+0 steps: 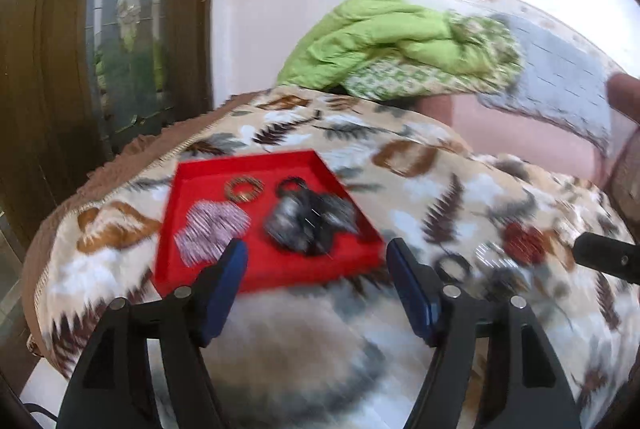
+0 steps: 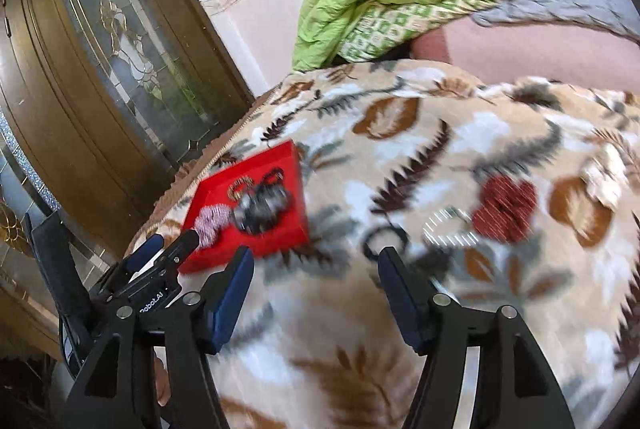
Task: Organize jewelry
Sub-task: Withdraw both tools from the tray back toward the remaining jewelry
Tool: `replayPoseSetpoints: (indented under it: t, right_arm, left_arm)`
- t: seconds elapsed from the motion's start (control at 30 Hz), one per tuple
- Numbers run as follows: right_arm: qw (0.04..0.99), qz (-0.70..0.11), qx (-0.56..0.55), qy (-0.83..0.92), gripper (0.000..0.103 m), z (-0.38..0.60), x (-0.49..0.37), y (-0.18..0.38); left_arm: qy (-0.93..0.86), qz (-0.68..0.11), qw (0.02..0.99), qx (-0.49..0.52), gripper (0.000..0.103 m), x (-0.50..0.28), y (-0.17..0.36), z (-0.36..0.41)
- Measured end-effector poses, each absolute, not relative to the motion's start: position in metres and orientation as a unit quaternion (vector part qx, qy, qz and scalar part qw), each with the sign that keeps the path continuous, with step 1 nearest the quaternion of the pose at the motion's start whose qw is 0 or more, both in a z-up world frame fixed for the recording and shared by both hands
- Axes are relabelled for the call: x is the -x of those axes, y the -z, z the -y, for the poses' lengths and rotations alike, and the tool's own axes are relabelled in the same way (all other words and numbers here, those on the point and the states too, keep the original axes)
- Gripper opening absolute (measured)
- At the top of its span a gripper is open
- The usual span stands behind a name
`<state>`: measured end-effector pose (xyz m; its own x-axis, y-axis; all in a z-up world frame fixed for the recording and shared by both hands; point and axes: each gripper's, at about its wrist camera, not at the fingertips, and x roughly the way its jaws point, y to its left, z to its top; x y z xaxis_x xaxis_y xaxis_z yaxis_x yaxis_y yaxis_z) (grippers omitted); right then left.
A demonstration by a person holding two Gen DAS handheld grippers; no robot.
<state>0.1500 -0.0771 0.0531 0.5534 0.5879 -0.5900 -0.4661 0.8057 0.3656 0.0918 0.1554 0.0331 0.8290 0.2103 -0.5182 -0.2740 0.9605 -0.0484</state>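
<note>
A red tray (image 1: 200, 261) (image 2: 294, 165) lies on a leaf-patterned blanket (image 1: 420, 165). In it are a pink beaded piece (image 1: 212, 229), a gold ring-shaped bangle (image 1: 244, 188) and a dark pile of jewelry (image 1: 310, 219). Loose on the blanket to the right lie a red beaded piece (image 1: 524, 237) (image 2: 505, 207), a silver bracelet (image 2: 448, 227) and a black ring (image 1: 452, 265) (image 2: 386, 241). My left gripper (image 1: 316, 261) is open and empty at the tray's near edge. My right gripper (image 2: 316, 269) is open and empty above the blanket, left of the loose pieces. Both views are blurred.
A green quilt (image 1: 384, 41) and a grey blanket (image 1: 560, 69) lie on a pink surface behind. A brown door with patterned glass (image 2: 120, 41) stands at the left, beyond the blanket's edge. The left gripper also shows in the right wrist view (image 2: 168, 249).
</note>
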Motion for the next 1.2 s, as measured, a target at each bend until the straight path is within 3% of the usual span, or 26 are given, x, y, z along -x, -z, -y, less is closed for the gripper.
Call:
replayPoseSetpoints:
  t: [0.23, 0.5, 1.2]
  right_arm:
    - [0.892, -0.363, -0.077, -0.257, 0.072, 0.140, -0.100, -0.027]
    - [0.902, -0.341, -0.130, -0.230, 0.072, 0.192, -0.082, -0.032]
    - [0.923, -0.300, -0.134, -0.198, 0.074, 0.221, -0.049, -0.049]
  left_arm:
    - [-0.087, -0.303, 0.949, 0.029, 0.072, -0.058, -0.019, -0.090]
    - [-0.072, -0.294, 0.953, 0.008, 0.072, -0.032, -0.039, -0.030]
    - [-0.057, -0.294, 0.954, 0.011, 0.072, -0.009, -0.059, 0.008]
